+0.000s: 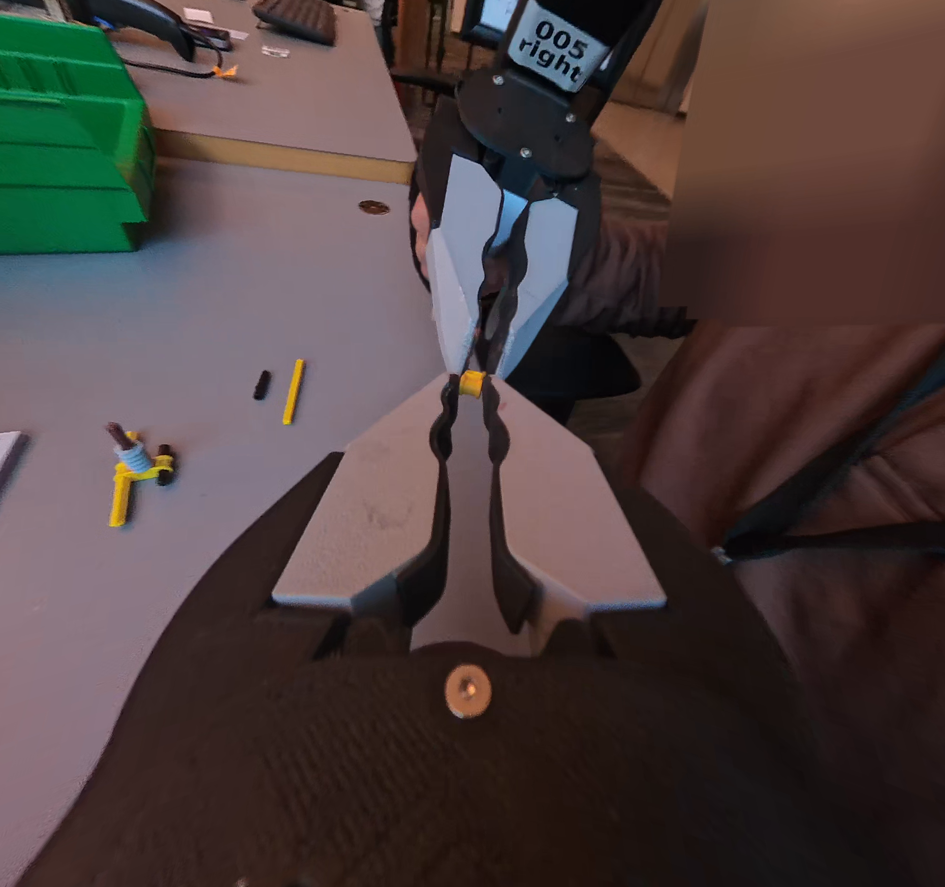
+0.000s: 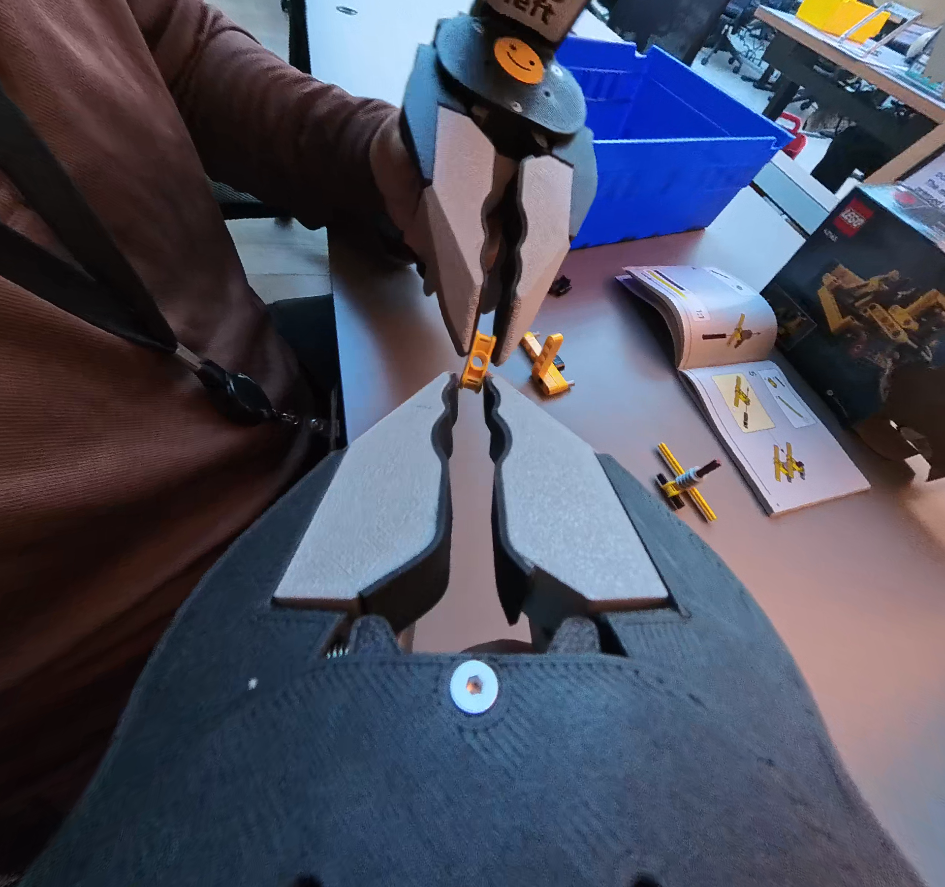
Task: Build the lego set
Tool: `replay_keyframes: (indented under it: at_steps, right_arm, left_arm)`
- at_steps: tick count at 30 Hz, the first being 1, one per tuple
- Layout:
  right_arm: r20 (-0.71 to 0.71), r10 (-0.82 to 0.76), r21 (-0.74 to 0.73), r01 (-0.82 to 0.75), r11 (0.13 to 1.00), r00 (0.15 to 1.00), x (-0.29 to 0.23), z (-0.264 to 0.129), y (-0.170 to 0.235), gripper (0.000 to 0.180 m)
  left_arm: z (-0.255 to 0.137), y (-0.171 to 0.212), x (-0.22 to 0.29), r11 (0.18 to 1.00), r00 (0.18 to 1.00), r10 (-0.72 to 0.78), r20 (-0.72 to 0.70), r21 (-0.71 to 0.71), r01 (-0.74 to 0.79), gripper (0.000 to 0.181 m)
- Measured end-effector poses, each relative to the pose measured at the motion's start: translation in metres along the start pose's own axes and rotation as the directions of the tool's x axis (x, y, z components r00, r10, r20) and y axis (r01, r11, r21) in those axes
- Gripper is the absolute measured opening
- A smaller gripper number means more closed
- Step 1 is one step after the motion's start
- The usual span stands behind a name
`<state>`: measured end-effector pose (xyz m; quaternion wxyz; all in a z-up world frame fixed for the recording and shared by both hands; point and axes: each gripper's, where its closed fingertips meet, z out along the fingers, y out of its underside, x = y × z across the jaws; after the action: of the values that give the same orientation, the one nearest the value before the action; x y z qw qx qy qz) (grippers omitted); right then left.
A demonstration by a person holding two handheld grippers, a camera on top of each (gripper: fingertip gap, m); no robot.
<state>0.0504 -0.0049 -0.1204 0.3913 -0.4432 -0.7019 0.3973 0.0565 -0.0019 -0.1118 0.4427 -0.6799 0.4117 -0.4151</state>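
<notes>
A small yellow connector piece [image 1: 471,383] [image 2: 477,361] is held in the air between both grippers, which meet tip to tip above the table edge. My left gripper [image 1: 469,386] [image 2: 482,348] is shut on one end of it. My right gripper [image 2: 470,384] [image 1: 479,366] is closed on the other end. A small yellow assembly with a grey spring and a dark axle [image 1: 135,468] [image 2: 685,481] lies on the table. A loose yellow axle [image 1: 293,392] and a black pin [image 1: 262,385] lie near it. More yellow pieces [image 2: 547,361] lie beyond the grippers.
An open instruction booklet [image 2: 741,376] and the dark set box [image 2: 869,325] lie at the right, with a blue bin [image 2: 665,146] behind. Green bins [image 1: 66,146] stand at the left of the grey table [image 1: 204,300]. A person's brown sleeve [image 2: 153,249] is close. The tips of both grippers are at nearly the same place. The black pin [image 1: 262,385] is about equally far from each gripper, around 15 centimetres.
</notes>
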Motion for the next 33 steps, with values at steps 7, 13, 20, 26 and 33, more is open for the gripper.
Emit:
replay_keyframes:
  at_steps: [7, 13, 20, 26, 33]
  right_arm:
    - [0.006, -0.119, 0.021, 0.119, 0.993, 0.993, -0.01, -0.003, -0.012, 0.027]
    - [0.05, -0.248, 0.023, 0.247, 0.969, 0.967, -0.021, 0.004, -0.027, 0.024]
    - [0.165, -0.266, 0.018, 0.267, 0.964, 0.95, -0.038, 0.012, -0.022, 0.022]
    - [0.24, -0.25, 0.001, 0.257, 0.966, 0.938, -0.05, 0.015, -0.015, 0.023]
    - [0.119, -0.237, 0.041, 0.233, 0.972, 0.964, -0.029, 0.015, -0.024, 0.012]
  left_arm:
    - [-0.007, -0.001, 0.012, 0.965, 0.939, -0.26, -0.224, -0.017, 0.263, 0.006]
    - [-0.011, 0.001, 0.027, 0.908, 0.828, -0.414, -0.377, -0.104, 0.406, 0.006]
    - [-0.011, 0.011, 0.04, 0.896, 0.79, -0.442, -0.425, -0.186, 0.402, 0.006]
    - [-0.011, 0.022, 0.047, 0.883, 0.762, -0.47, -0.446, -0.253, 0.396, 0.006]
    - [-0.012, 0.005, 0.03, 0.858, 0.743, -0.499, -0.446, -0.133, 0.496, 0.006]
